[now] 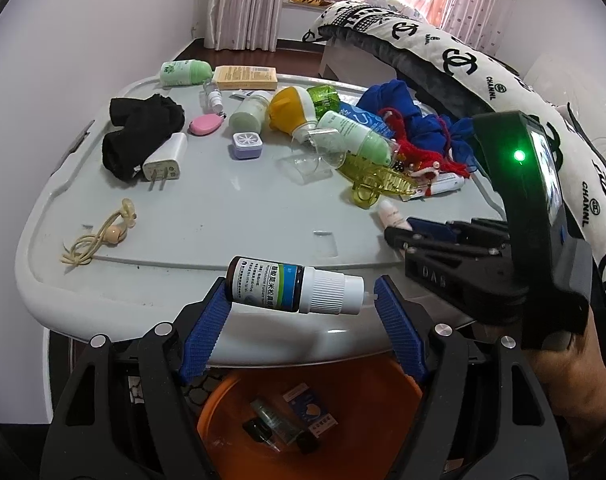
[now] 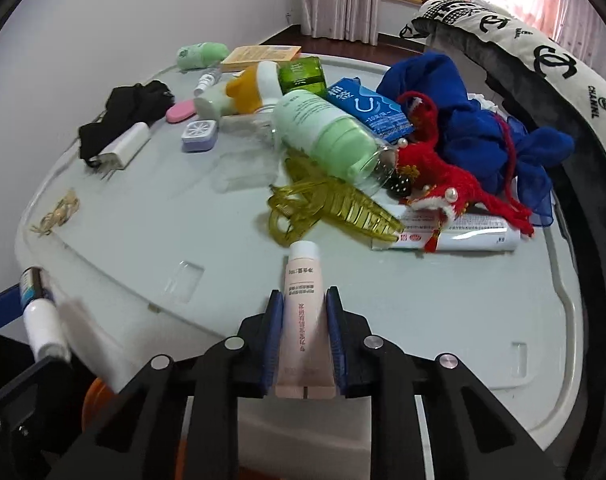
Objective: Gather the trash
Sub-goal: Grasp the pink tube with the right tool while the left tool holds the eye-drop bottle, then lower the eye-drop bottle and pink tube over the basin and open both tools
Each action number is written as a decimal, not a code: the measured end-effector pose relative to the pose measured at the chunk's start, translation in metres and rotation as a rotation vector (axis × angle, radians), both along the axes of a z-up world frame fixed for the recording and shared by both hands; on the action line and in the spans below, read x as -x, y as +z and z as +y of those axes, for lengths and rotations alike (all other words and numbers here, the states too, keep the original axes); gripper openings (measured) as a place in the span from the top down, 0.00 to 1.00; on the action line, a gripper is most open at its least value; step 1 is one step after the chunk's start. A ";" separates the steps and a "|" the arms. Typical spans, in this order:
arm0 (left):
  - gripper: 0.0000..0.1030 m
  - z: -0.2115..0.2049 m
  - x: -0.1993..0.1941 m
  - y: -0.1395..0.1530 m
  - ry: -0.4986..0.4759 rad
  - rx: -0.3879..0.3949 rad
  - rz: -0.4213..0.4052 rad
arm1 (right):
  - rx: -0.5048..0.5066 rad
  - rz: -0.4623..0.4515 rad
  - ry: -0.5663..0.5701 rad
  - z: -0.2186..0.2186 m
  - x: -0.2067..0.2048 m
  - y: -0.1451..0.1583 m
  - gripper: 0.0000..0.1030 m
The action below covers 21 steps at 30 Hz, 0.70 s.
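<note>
Left gripper [image 1: 301, 300] clamps a brown dropper bottle [image 1: 291, 290] crosswise, just past the table's [image 1: 223, 208] near edge, above the orange bin [image 1: 231, 412]. Right gripper [image 2: 303, 332] pinches a pink tube [image 2: 301, 320] lying on the tabletop, cap toward a yellow hair claw [image 2: 331, 212] just beyond. Clutter behind: green bottle [image 2: 323, 136], red knit toy [image 2: 443, 176].

both tongs [image 1: 303, 300] [image 2: 305, 336] clamped, pointing downward

Black cloth [image 1: 143, 132] beside white charger [image 1: 165, 160]; blue scarf [image 2: 475, 128] under red knit lobster [image 2: 443, 176].
</note>
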<state>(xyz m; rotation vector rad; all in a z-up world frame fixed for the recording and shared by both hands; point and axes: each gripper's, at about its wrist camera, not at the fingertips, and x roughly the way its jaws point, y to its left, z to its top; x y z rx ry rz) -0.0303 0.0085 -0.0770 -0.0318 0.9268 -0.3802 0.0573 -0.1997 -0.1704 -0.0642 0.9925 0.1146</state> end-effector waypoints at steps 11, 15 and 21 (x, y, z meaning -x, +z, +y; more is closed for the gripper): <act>0.31 0.003 0.014 0.004 -0.051 -0.011 0.050 | -0.140 -0.006 0.026 -0.011 0.042 0.034 0.78; 0.31 0.011 0.040 0.000 -0.086 -0.060 0.104 | -0.158 0.049 0.114 0.007 0.089 0.028 0.78; 0.30 0.030 0.071 -0.030 -0.063 -0.090 0.248 | -0.213 0.207 0.191 0.029 0.130 -0.019 0.78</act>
